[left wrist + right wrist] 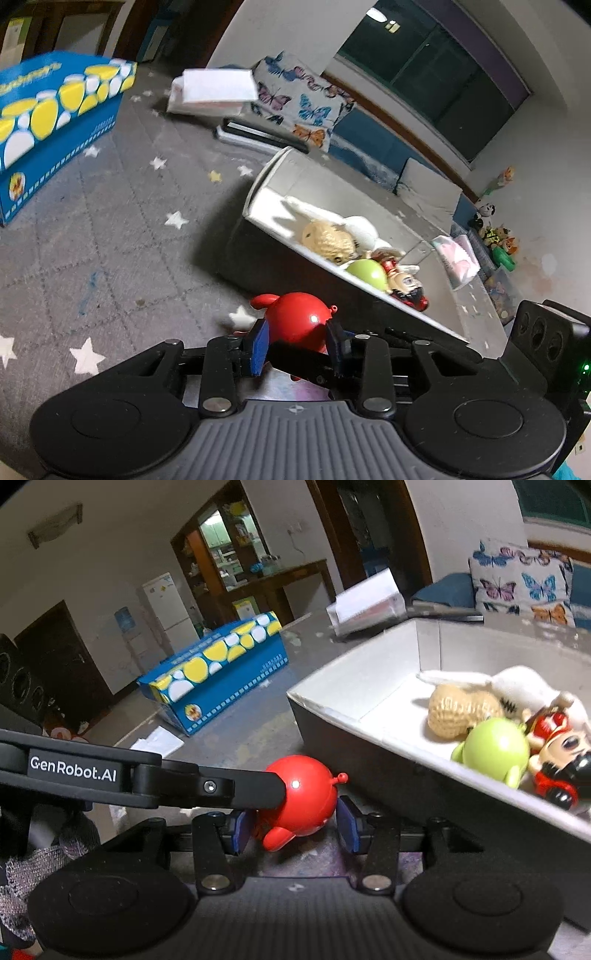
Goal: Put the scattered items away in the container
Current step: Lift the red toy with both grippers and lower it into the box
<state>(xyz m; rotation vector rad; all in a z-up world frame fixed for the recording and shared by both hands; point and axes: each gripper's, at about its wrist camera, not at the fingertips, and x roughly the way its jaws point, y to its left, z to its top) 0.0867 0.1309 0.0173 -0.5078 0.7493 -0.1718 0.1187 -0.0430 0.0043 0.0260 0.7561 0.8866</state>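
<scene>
A round red toy figure (297, 319) sits between the blue pads of both grippers, just in front of the grey container (266, 177). My left gripper (297, 343) is shut on it. In the right wrist view the red toy (306, 801) lies between my right gripper's (295, 829) pads, with a small gap on each side; the left gripper's finger (207, 786) touches it from the left. The container (354, 698) holds a tan peanut toy (458, 712), a green figure (495, 749), a white plush (517, 686) and a red-black doll (557, 760).
A blue and yellow cardboard box (48, 122) stands on the grey star-patterned mat (110, 240) to the far left. A white box (218, 88) and a butterfly cushion (299, 99) lie behind the container. More toys (495, 236) sit by the right wall.
</scene>
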